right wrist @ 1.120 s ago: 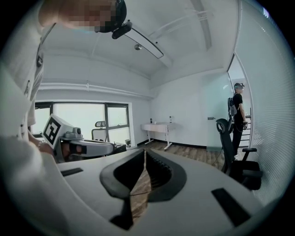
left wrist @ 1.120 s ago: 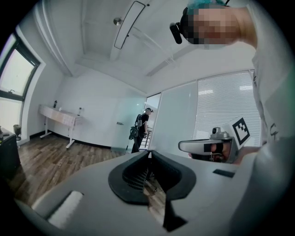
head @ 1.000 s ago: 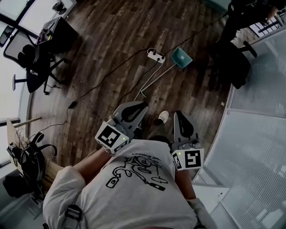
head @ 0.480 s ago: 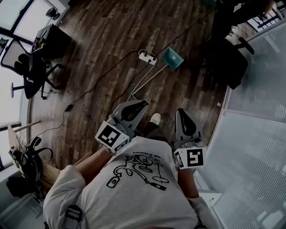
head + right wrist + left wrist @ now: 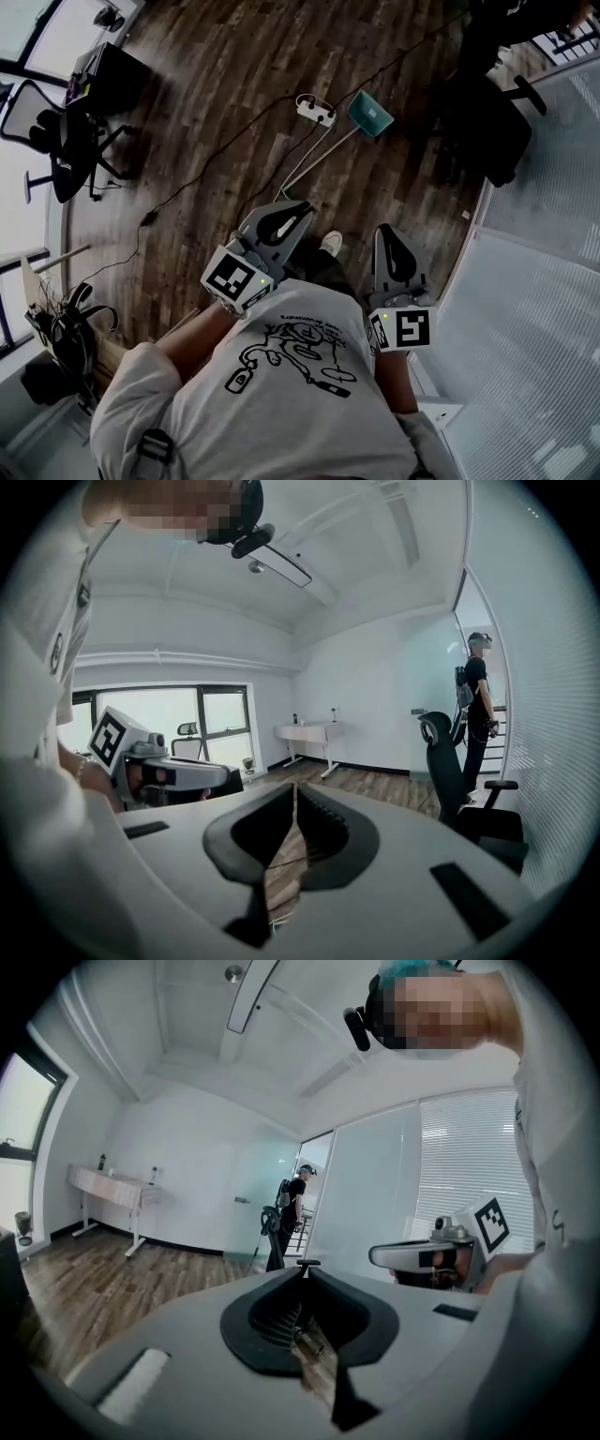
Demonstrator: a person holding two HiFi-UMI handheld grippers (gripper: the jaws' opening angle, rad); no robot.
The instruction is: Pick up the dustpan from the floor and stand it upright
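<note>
The teal dustpan (image 5: 372, 112) lies flat on the wooden floor, its long thin handle (image 5: 314, 157) running down-left toward me. My left gripper (image 5: 302, 206) is shut and empty, with its tip just short of the handle's near end. My right gripper (image 5: 383, 232) is also shut and empty, held level to the right of my white shoe (image 5: 330, 243). In the left gripper view the jaws (image 5: 302, 1266) meet with nothing between them. The right gripper view shows the same closed jaws (image 5: 294, 786). The dustpan appears in neither gripper view.
A white power strip (image 5: 316, 110) with cables lies next to the dustpan. Black office chairs stand at the left (image 5: 70, 141) and far right (image 5: 487, 122). A glass partition (image 5: 534, 281) runs along the right. Another person (image 5: 478, 710) stands beyond a chair (image 5: 450, 761).
I have stepped forward; both grippers moved nearer the handle's near end, staying shut. The dustpan has not moved on the floor.
</note>
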